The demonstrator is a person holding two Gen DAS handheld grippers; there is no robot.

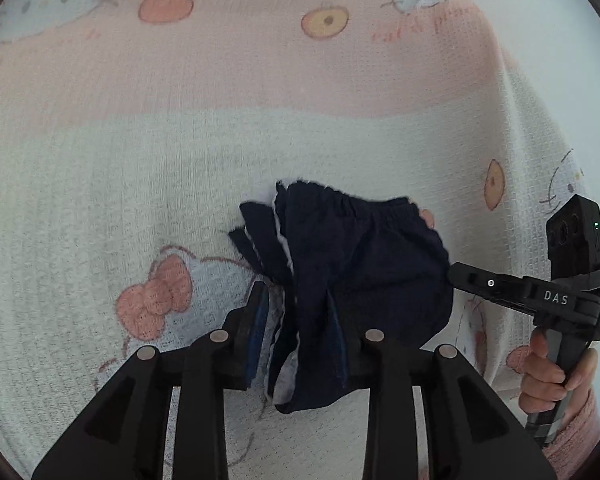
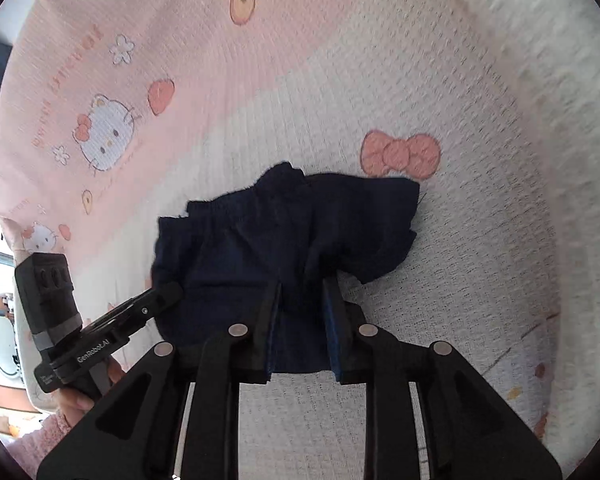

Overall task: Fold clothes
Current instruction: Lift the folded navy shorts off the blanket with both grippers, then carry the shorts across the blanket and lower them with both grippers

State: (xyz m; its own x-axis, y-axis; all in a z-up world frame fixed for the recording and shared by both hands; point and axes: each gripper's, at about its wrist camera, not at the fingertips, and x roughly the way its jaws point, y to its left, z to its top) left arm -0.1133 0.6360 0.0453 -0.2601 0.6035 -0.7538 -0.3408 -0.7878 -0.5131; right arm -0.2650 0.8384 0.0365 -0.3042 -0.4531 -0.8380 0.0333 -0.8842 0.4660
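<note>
Left gripper (image 1: 300,320) clamped on a bunched edge of the dark navy garment (image 1: 360,264), fabric spilling between and over its fingers. Right gripper (image 2: 300,304) likewise closed on navy cloth, jaws held slightly apart by the folds pinched between them. Garment gathered and crumpled between both tools, over a pink-and-white cartoon-cat blanket (image 2: 460,240).

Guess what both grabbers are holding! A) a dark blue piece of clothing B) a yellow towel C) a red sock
A: the left hand-held gripper and the right hand-held gripper each pinch the same dark navy garment, bunched above the pink-and-white blanket.
</note>
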